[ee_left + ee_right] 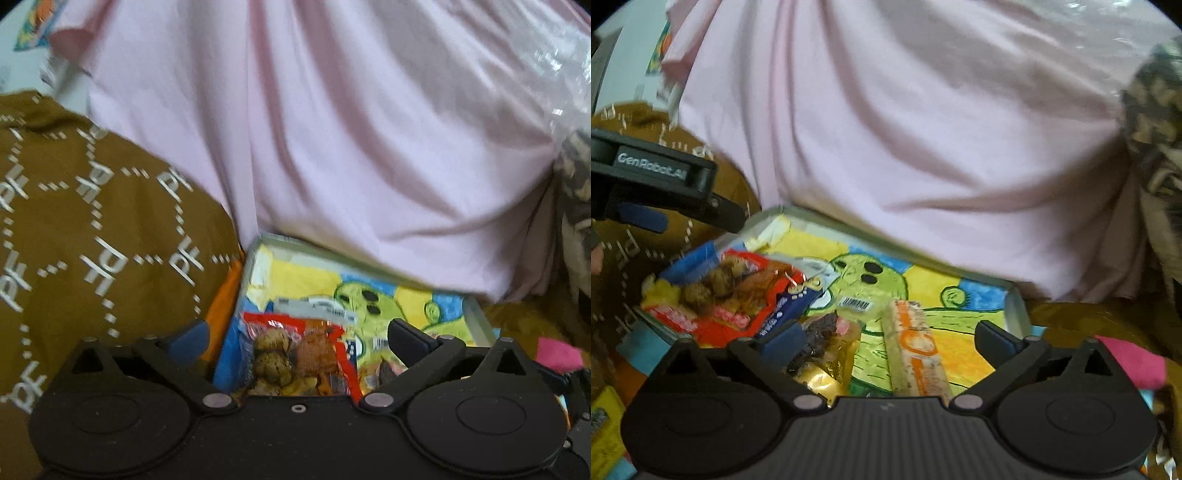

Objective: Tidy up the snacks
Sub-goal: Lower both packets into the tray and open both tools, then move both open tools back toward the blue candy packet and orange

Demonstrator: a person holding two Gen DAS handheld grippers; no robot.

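Observation:
A shallow tray (pixel 476 314) lined with a cartoon drawing of a green figure lies in front of both grippers. In the left wrist view a red snack packet (pixel 295 354) showing round brown pieces rests at the tray's near end. My left gripper (pixel 299 336) is open above it, its pads clear of it. In the right wrist view the same red packet (pixel 738 291) lies at the tray's (pixel 849 225) left. A dark snack in clear wrap (pixel 820 339) and an orange-and-white bar (pixel 916 347) lie nearer. My right gripper (pixel 890 338) is open over them, holding nothing.
Pink cloth (pixel 332 147) hangs close behind the tray. A brown cloth with white lettering (pixel 92 221) bulges on the left. A pink item (pixel 1130 358) sits to the tray's right and a yellow packet (pixel 605 424) at the lower left. The left gripper's fingers (pixel 642 218) show at the upper left.

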